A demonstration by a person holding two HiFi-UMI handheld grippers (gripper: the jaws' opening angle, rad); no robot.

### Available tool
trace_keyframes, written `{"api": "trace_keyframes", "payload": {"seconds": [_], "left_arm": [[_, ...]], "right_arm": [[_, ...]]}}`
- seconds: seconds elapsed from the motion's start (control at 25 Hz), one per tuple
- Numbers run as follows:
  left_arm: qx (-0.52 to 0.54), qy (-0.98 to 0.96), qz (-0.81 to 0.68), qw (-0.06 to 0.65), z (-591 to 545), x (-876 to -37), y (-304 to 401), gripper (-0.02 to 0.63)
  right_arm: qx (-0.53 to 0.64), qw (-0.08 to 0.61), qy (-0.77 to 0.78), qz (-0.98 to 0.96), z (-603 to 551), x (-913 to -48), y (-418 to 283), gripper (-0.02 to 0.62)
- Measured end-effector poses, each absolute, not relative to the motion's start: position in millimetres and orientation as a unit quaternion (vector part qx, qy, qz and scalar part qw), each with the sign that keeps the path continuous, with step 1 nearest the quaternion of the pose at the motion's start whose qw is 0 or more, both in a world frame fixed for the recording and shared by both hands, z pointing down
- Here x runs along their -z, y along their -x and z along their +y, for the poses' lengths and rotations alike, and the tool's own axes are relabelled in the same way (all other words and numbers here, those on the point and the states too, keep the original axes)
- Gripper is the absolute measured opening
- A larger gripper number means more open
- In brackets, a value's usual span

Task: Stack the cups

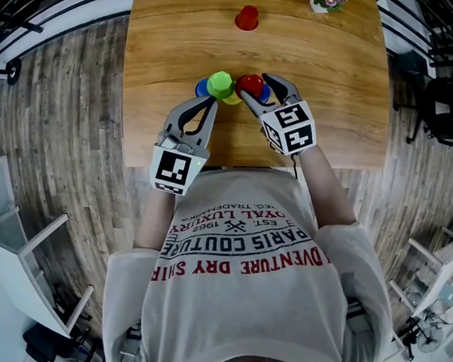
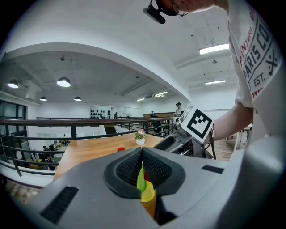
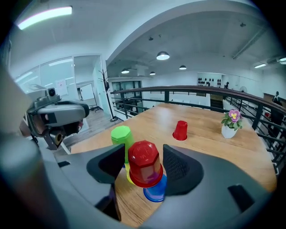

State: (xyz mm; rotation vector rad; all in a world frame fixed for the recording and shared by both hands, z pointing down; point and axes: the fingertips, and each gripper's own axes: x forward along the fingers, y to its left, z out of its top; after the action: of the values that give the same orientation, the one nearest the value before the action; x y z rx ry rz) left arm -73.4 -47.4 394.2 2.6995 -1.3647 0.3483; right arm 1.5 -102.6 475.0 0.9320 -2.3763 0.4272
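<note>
Wood surface (image 1: pixel 183 26): near red cup (image 3: pixel 144 163) judged light, crushable; best gripped mid-wall. Right gripper (image 3: pixel 143 169) jaws apart around it; left gripper (image 2: pixel 142 154) jaws closed.

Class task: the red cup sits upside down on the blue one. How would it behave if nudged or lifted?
The red cup looks like thin plastic, so it is probably light and easy to lift. Stacked on the blue cup, it stands taller, so a sideways nudge might topple it. Its faceted sides should limit rolling.
</note>
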Motion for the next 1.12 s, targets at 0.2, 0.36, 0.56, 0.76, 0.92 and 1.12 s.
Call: {"api": "trace_keyframes", "payload": {"seconds": [0.2, 0.36, 0.56, 0.76, 0.92, 1.12], "left_arm": [[-0.112, -0.882, -0.457, 0.044, -55, -392, 70, 0.017], [-0.110, -0.872, -0.474, 0.042, -64, -389, 76, 0.017], [-0.111, -0.861, -0.494, 0.043, -77, -389, 86, 0.017], [-0.117, -0.849, -0.514, 0.045, -96, -391, 98, 0.017], [-0.132, -0.839, -0.526, 0.039, -113, -391, 102, 0.017], [-0.138, -0.831, -0.536, 0.047, -142, -398, 115, 0.017]], "right_arm": [[-0.153, 0.228, -0.345, -0.898, -114, -445, -8, 0.281], [-0.138, 0.216, -0.349, -0.902, -137, -427, -13, 0.281], [-0.121, 0.228, -0.347, -0.902, -172, -425, -15, 0.281], [-0.101, 0.253, -0.345, -0.898, -213, -437, -13, 0.281], [-0.105, 0.270, -0.339, -0.895, -241, -457, -13, 0.281], [-0.119, 0.276, -0.344, -0.890, -273, -483, -8, 0.281]]}}
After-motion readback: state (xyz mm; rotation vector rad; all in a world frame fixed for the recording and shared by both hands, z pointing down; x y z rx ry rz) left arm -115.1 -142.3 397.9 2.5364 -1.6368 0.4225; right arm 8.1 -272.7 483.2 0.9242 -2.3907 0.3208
